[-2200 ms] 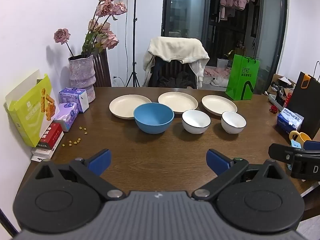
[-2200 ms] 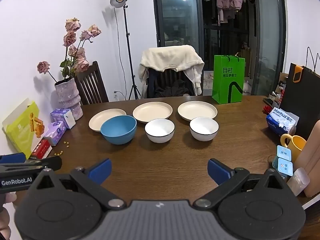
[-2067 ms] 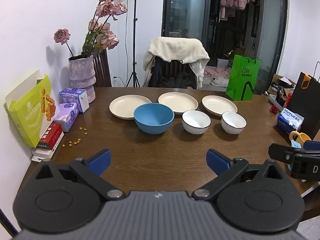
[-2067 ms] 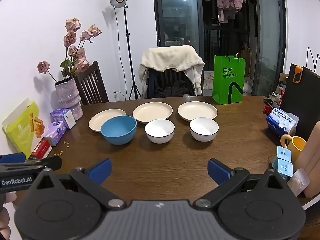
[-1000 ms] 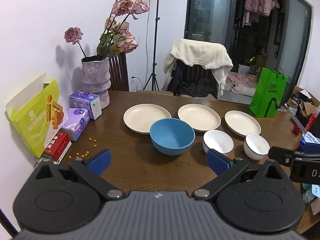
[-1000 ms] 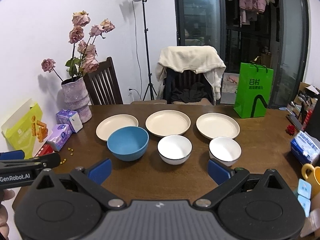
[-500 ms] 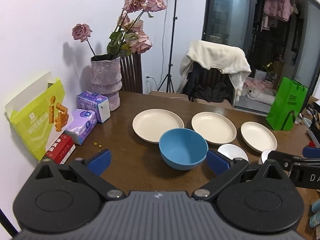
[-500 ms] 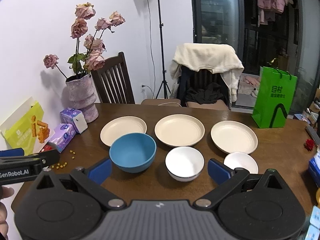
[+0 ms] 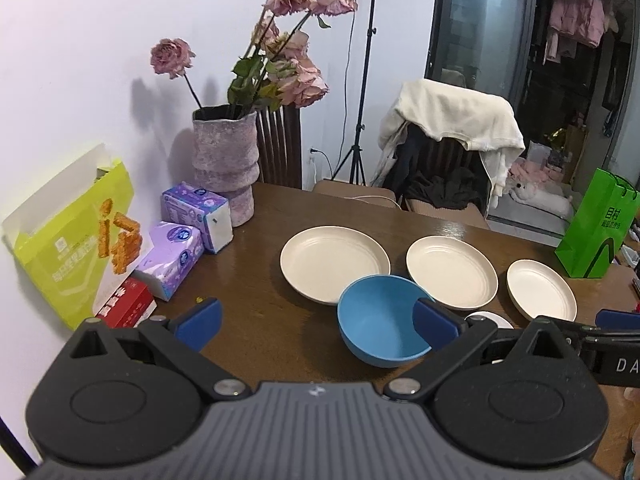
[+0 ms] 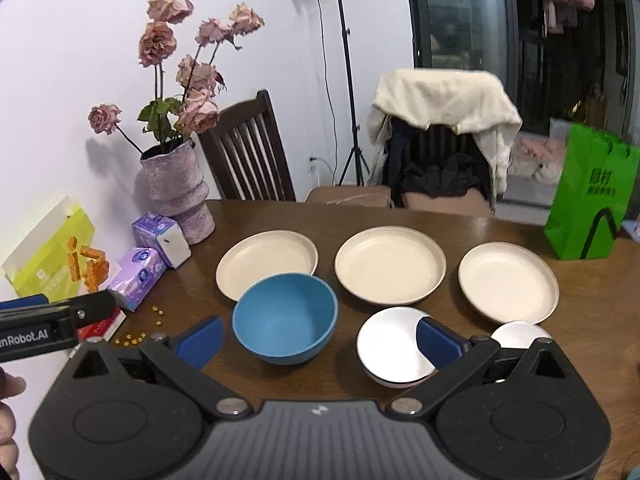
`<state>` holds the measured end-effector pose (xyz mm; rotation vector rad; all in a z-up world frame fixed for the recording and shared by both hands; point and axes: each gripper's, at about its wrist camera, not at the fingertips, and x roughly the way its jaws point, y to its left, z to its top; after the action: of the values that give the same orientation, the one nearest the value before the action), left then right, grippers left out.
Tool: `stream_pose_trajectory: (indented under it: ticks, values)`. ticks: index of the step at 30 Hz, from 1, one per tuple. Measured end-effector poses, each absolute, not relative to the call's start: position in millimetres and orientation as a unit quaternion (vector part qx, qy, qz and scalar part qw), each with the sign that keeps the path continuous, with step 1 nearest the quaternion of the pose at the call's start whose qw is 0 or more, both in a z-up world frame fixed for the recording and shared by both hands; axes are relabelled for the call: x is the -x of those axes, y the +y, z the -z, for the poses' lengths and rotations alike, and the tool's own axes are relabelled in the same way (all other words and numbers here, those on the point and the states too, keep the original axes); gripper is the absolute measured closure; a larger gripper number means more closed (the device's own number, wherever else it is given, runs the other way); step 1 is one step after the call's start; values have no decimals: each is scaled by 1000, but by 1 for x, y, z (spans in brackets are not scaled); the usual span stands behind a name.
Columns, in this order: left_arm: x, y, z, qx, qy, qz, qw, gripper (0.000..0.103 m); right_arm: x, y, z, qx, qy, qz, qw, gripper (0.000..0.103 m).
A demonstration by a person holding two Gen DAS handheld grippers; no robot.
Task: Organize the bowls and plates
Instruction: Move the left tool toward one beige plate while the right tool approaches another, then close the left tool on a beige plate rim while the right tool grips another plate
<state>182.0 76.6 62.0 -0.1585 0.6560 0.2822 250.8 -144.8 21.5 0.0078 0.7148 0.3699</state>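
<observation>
Three cream plates stand in a row on the wooden table: left plate [image 9: 334, 263] [image 10: 267, 261], middle plate [image 9: 451, 270] [image 10: 390, 264], right plate [image 9: 541, 294] [image 10: 507, 280]. In front of them sit a blue bowl [image 9: 382, 318] [image 10: 285, 316] and two white bowls, one [image 10: 394, 346] partly behind my right finger, the other [image 10: 518, 334] mostly hidden. My left gripper [image 9: 316, 322] is open above the table, its right fingertip over the blue bowl's rim. My right gripper [image 10: 318, 340] is open, hovering near the blue bowl and the first white bowl. Neither holds anything.
A pink vase of roses [image 9: 224, 172] [image 10: 176, 192], tissue packs [image 9: 196, 210] [image 10: 160, 236], a yellow-green box [image 9: 76, 236] and a red box [image 9: 128, 306] line the left edge. A green bag [image 9: 596, 228] [image 10: 588, 196] stands at the back right. Yellow crumbs [image 10: 138, 330] dot the table.
Both grippers have moved forward and leftward over the table, so the plates and bowls look closer and larger. Both stay open. No dish has moved.
</observation>
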Motion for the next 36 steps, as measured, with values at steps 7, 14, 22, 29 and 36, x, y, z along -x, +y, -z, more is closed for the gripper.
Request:
stream_pose_trajectory:
  ticks: [7, 14, 22, 29, 36]
  values:
    - [-215, 102, -63, 72, 319, -122, 937, 0, -276, -129, -21, 6, 341, -156, 927, 0]
    - [-245, 136, -61, 68, 317, -118, 939, 0, -312, -106, -17, 5, 342, -158, 927, 0]
    - [-284, 171, -49, 62, 326, -115, 936, 0, -358, -83, -6, -2, 351, -157, 923, 0]
    - [-317, 194, -31, 64, 339, -123, 931, 0, -392, -62, 5, 6, 361, -169, 917, 0]
    - [-345, 214, -5, 92, 375, -121, 914, 0, -436, -41, 11, 16, 363, -202, 910, 0]
